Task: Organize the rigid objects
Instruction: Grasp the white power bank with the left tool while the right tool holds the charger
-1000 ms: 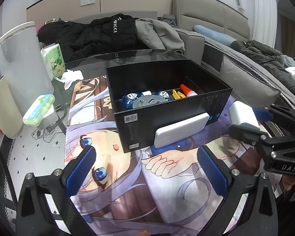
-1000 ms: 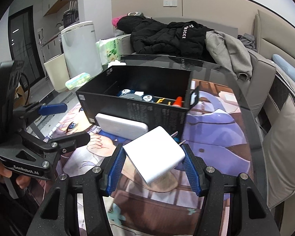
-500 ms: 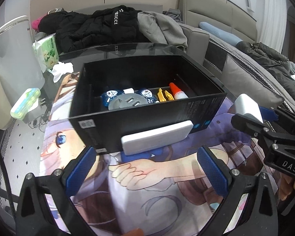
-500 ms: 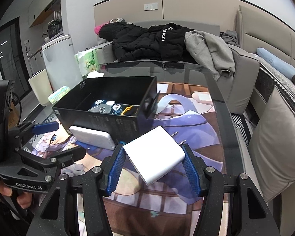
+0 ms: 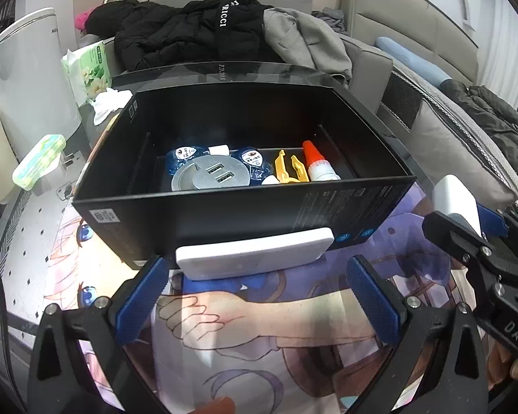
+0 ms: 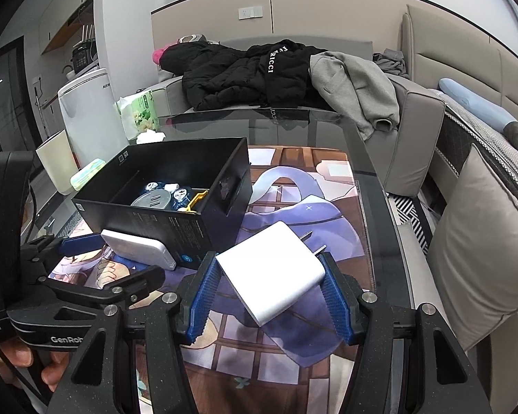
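Inside the black box (image 5: pixel 245 214) lie a round grey USB hub (image 5: pixel 210 177), blue packets (image 5: pixel 252 158), yellow clips (image 5: pixel 288 172) and an orange-capped bottle (image 5: pixel 316 169). Against its near wall leans a white power bank (image 5: pixel 255 253), the left gripper (image 5: pixel 255 300) spread wide just before it. Right of the box, the right gripper (image 6: pixel 271 291) clamps a white charger (image 6: pixel 272 272), tilted, above the worktop (image 6: pixel 369 186).

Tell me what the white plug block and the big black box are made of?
The white plug block, held in the right gripper, looks like smooth hard plastic: even matte white faces, rounded edges, and metal prongs at the back. The black box looks like matte cardboard: thin flat walls, sharp folded corners, small print and a sticker on its side. I can't be sure without touching them.
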